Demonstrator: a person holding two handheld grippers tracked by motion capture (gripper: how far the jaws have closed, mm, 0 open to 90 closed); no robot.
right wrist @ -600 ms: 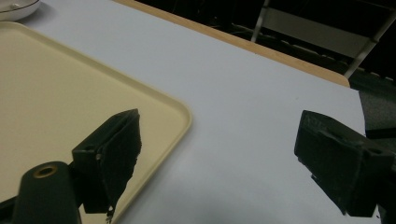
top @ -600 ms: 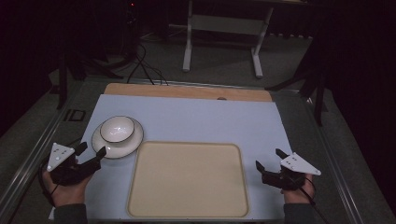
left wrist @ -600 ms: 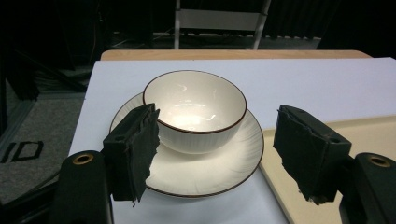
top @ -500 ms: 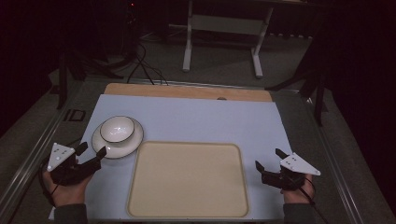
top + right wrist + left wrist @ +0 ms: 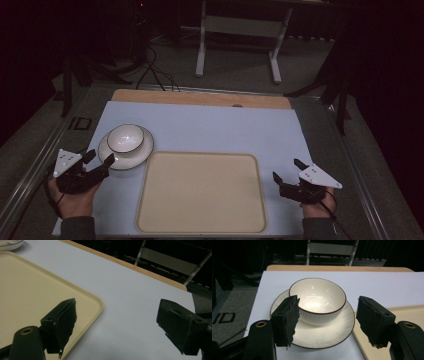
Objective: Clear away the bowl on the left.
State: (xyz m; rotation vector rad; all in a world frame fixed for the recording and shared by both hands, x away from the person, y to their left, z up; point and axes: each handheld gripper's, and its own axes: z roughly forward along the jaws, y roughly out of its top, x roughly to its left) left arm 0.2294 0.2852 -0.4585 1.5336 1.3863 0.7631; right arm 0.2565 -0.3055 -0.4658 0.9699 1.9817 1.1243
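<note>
A white bowl (image 5: 126,137) with a dark rim stands upright on a white plate (image 5: 144,148) at the left of the pale blue mat. My left gripper (image 5: 100,156) hovers just short of the plate's near left edge and is open. In the left gripper view its jaws (image 5: 327,300) frame the bowl (image 5: 317,296) and the plate (image 5: 324,332) without touching either. My right gripper (image 5: 285,168) stands open by the right side of a beige tray (image 5: 200,192). In the right gripper view nothing lies between its jaws (image 5: 117,303), and the tray's corner (image 5: 95,302) is at the left.
The blue mat (image 5: 225,130) covers the table, with a wooden strip (image 5: 200,98) along its far edge. Past the table stand a metal frame's legs (image 5: 237,50) and cables (image 5: 155,70) on the floor. The tray carries nothing.
</note>
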